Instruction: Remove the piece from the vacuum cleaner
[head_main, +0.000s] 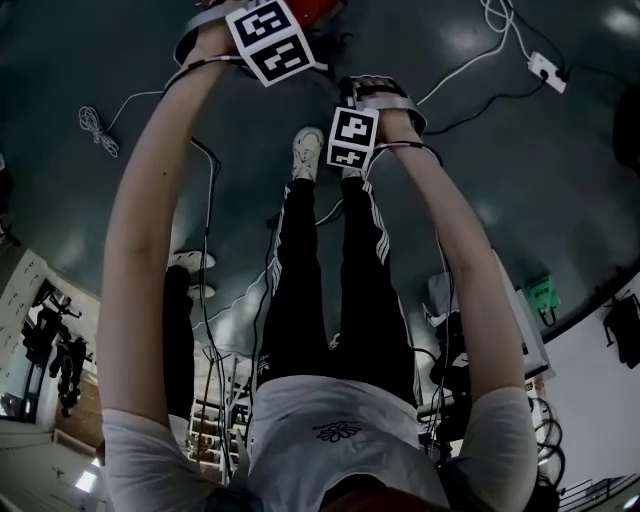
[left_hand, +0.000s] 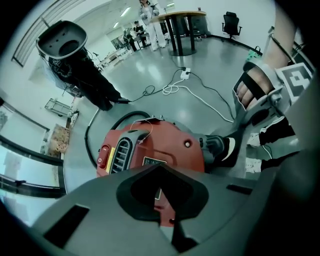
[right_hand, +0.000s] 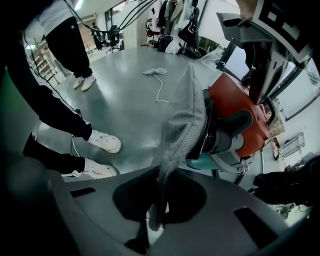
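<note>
The red vacuum cleaner (left_hand: 155, 145) lies on the grey floor, with a black hose (left_hand: 95, 137) curling behind it. My left gripper (left_hand: 167, 202) is down on the red body, jaws closed together on its edge. A grey mesh filter bag (right_hand: 182, 120) hangs from the black round end (right_hand: 220, 137) of the vacuum cleaner (right_hand: 235, 102). Its lower end is pinched in my right gripper (right_hand: 155, 210), which is shut on it. In the head view both marker cubes sit close together at the top, left (head_main: 268, 40) and right (head_main: 352, 138), beside a bit of the red vacuum cleaner (head_main: 315, 10).
My white shoes (right_hand: 102, 142) stand close to the vacuum. A white power strip (head_main: 546, 68) with its cable and a coiled cord (head_main: 97, 128) lie on the floor. A tall black-wrapped machine (left_hand: 75, 60) and a round table (left_hand: 180, 22) stand further off.
</note>
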